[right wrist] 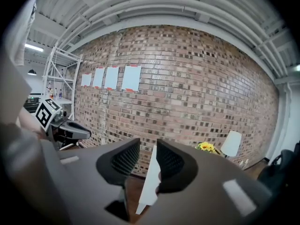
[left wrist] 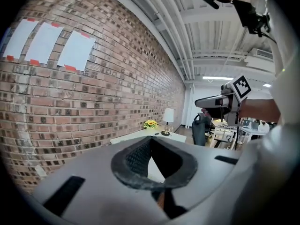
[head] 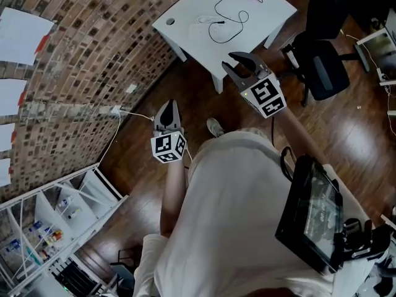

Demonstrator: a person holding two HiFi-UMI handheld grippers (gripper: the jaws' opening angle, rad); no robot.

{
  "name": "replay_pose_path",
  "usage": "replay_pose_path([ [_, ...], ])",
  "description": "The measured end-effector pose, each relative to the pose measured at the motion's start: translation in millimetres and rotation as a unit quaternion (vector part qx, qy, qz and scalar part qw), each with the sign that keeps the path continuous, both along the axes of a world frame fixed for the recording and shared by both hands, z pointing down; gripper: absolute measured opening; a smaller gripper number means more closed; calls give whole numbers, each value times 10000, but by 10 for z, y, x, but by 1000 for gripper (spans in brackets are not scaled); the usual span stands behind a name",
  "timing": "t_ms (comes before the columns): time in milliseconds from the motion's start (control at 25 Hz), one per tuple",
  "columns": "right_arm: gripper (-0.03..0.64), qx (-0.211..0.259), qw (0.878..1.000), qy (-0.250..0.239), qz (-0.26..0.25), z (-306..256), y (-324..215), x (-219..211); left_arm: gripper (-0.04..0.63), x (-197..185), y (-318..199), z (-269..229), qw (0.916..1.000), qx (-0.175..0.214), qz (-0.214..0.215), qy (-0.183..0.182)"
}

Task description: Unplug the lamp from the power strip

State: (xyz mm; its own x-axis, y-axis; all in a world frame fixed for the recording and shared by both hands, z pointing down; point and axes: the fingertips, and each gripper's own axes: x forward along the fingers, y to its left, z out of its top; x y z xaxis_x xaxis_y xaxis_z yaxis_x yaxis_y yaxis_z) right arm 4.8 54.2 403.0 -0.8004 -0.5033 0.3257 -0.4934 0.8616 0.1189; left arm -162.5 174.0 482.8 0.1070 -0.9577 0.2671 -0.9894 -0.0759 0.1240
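**Both tongs up and open, lamp waiting across the room**

The brick wall point(head: 80, 54) fills the left side of the head view, with dark wooden floor point(head: 346, 129) spreading to the right. The person point(head: 235, 215), in a pale top, takes up the lower centre, both arms stretched forward. At the top of that view sits the white table point(head: 185, 30), well apart from both tools. A white shelf rack point(head: 62, 228) stands at lower left and a black office chair point(head: 325, 67) at upper right. A dark screen point(head: 309, 212) hangs at the person's side, lower right.

On to the tongs. The right gripper point(head: 228, 59) sits just above centre and points toward the table. Its own view shows the jaws clearly apart, with only the far table edge and wall showing through the gap. The left gripper point(head: 167, 104) is left of centre, lower down. Its jaws stand apart too, by a narrower gap, and nothing is between them.

And the target: in the left gripper view the lamp point(left wrist: 167, 118) stands on the far table, just right of centre, white shade upright. Yellow flowers point(left wrist: 150, 123) sit just to its left. From the head view, its black cord point(head: 247, 18) loops across the table top. A pale shape lies near the cord's end, but I cannot tell whether it is the power strip. White paper sheets point(left wrist: 47, 43) are taped to the bricks, upper left.
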Motion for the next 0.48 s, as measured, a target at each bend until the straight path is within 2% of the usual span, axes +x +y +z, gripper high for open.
replay_pose_path([
  [240,112,-75,9999,61,-36,19,595,767,6,676,481,-8,9997,-203,134,72],
  [480,110,-374,9987,93,339,335,948,1558,5,1278,1020,3,9991,-296,302,-87],
])
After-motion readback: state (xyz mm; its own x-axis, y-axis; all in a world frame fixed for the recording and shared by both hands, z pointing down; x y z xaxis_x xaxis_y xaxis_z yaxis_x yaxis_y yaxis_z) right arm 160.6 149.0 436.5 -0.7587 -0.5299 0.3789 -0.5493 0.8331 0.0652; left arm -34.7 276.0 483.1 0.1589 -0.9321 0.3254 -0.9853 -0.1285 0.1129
